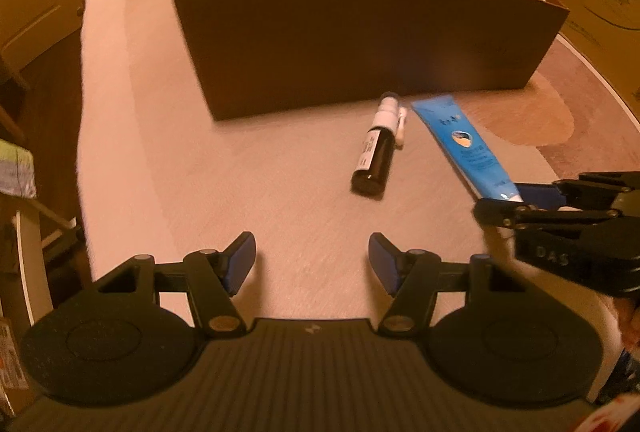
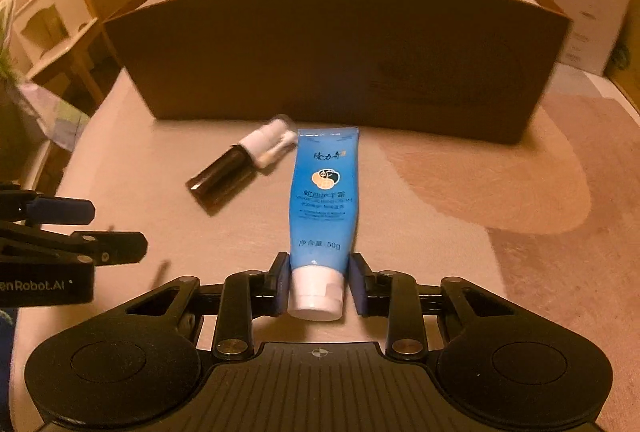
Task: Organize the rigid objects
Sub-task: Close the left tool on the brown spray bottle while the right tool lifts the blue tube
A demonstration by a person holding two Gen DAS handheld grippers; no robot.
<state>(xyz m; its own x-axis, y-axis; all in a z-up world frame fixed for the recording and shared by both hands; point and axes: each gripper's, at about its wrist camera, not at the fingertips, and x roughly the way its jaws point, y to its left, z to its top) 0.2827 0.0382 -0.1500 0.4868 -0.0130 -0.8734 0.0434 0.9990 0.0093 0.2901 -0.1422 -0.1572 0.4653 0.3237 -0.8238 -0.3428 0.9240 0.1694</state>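
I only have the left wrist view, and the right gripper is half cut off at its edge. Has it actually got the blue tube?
Observer: Yes. In the right wrist view the right gripper has a pad against each side of the blue tube, at its white cap end.
Operator: Is the tube straight in it?
Observer: Roughly. It runs straight out from the gripper toward the brown box, crimped end farthest.
Operator: Could it snag the spray bottle on lifting?
Observer: Possibly. The spray bottle has its white nozzle right beside the corner of the crimped end. I cannot tell whether they touch.
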